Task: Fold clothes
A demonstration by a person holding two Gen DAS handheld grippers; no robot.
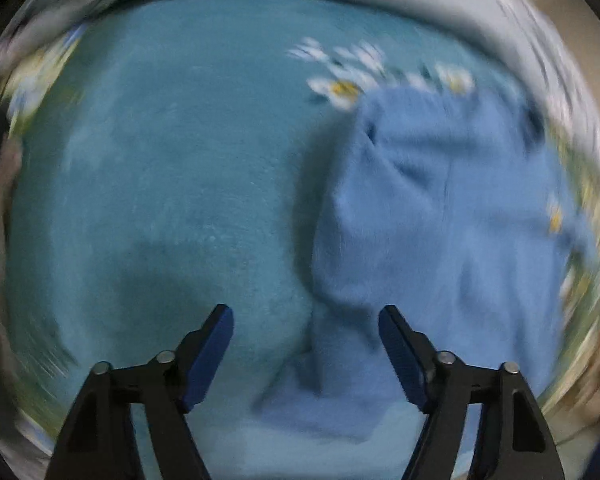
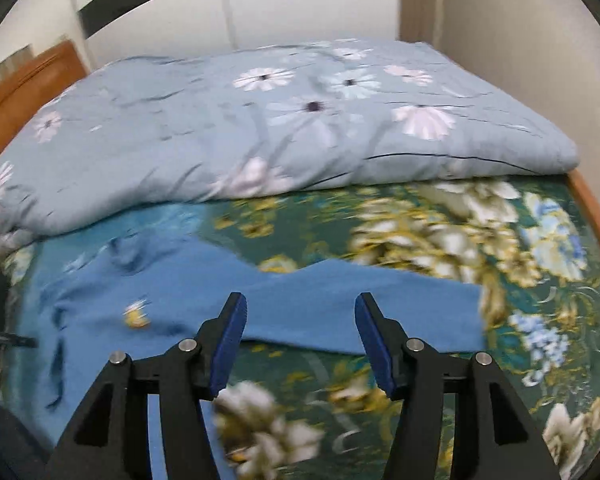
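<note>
Left wrist view, blurred throughout. The left gripper [image 1: 306, 316] has its jaws spread wide, nothing between them; blue pads [image 1: 212, 356] face inward on black arms. Below and ahead lies a teal bedsheet [image 1: 172, 184], mostly plain here, with a cluster of white daisies printed near the top right. The blue garment [image 1: 440, 232] lies on the sheet to the right of centre, rumpled, with folds and a vertical seam line visible. Its lower edge reaches down between the two fingers, closer to the right-hand one. Whether either finger touches the cloth, I cannot tell. A pale grey-blue band curves across the top of the frame, too smeared to identify.

Right wrist view, sharper. The right gripper [image 2: 300, 308] is also wide apart and holds nothing. One sleeve [image 2: 380, 304] of the blue garment [image 2: 148, 292] stretches flat to the right across the bedsheet [image 2: 500, 280], which shows large white and yellow flowers on dark green here. The sleeve passes just ahead of the fingertips, and its cuff end lies to the right of the gripper. The garment's body spreads to the left, carrying a small white-and-yellow motif [image 2: 137, 314]. Behind it, a folded grey-blue quilt [image 2: 260, 128] with pale daisies lies across the far part of the bed. A wooden bed frame [image 2: 592, 208] edges the mattress at right; white wall panels [image 2: 300, 4] stand beyond.
</note>
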